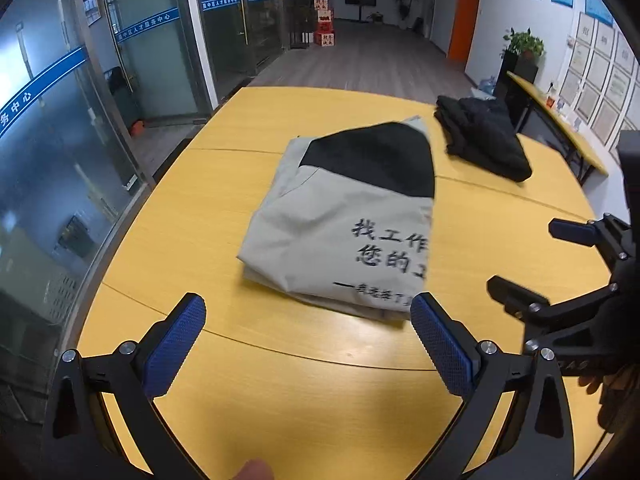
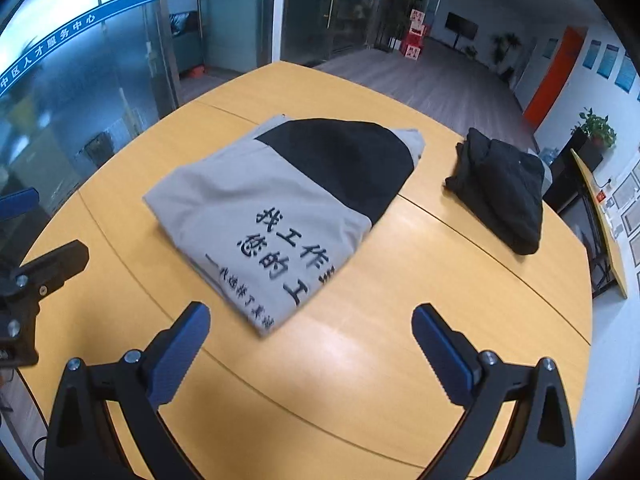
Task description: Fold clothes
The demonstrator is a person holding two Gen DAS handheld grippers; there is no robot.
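- Inspecting ahead, I found the folded grey garment (image 1: 340, 224) lying lengthwise away on the tabletop (image 1: 280, 380).
- Left gripper (image 1: 308, 344) and right gripper (image 2: 310, 354) both gaped wide, empty; left sat nearer its edge.

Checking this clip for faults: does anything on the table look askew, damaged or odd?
Nothing stands out. The grey garment lies folded flat on the yellow table, the black garment is bundled apart beside it, and both tools, left and right, are open and empty.
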